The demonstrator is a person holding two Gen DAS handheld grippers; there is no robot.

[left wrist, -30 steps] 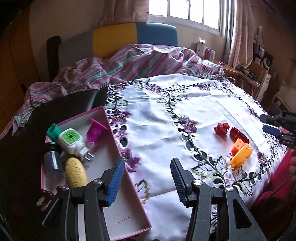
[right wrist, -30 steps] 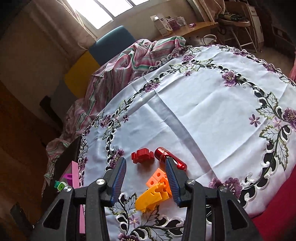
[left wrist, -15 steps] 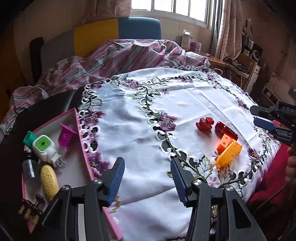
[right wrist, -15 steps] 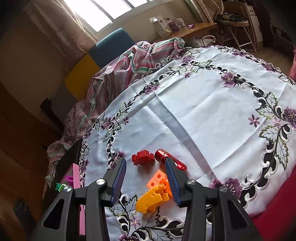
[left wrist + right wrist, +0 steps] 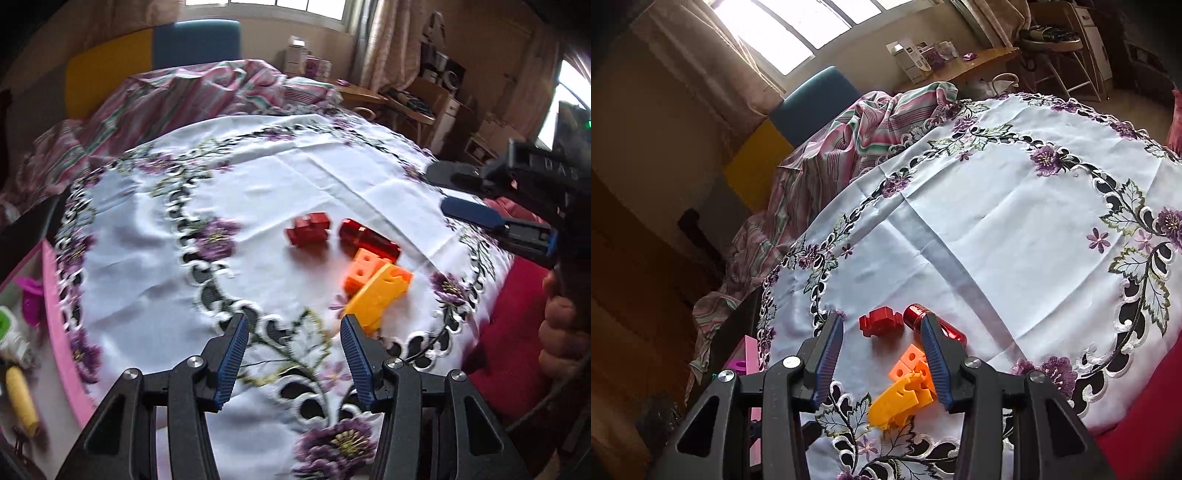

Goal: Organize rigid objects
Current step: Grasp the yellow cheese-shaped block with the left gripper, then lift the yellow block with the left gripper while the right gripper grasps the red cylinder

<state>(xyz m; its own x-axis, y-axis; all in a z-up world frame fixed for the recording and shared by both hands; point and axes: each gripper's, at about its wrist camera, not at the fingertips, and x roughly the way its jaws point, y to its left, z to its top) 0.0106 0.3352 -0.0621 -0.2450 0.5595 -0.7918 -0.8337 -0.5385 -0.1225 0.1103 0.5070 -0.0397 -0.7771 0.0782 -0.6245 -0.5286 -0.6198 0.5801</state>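
Note:
Four small pieces lie together on the embroidered white tablecloth (image 5: 295, 177): a red block (image 5: 308, 233), a shiny red cylinder (image 5: 369, 240), an orange cube block (image 5: 364, 271) and a yellow-orange piece (image 5: 378, 295). My left gripper (image 5: 293, 332) is open and empty, just short of the yellow-orange piece and slightly to its left. My right gripper (image 5: 437, 189) reaches in from the right, open and apart from the pieces. In the right wrist view, the right gripper (image 5: 881, 328) frames the red block (image 5: 881, 322). Its right finger covers part of the cylinder (image 5: 916, 314) and the orange block (image 5: 908, 363). The yellow-orange piece (image 5: 897, 400) lies nearer.
A pink box (image 5: 55, 314) at the left table edge holds a magenta item (image 5: 31, 299), a white-and-green plug (image 5: 9, 328) and a yellow item (image 5: 22, 400). A striped cloth (image 5: 207, 92) is bunched at the far side. A person's hand (image 5: 561, 332) holds the right gripper over red fabric (image 5: 509, 314).
My left gripper has swung right, from over the pink box to just short of the coloured pieces. The right gripper has stayed where it was, with its jaws unchanged.

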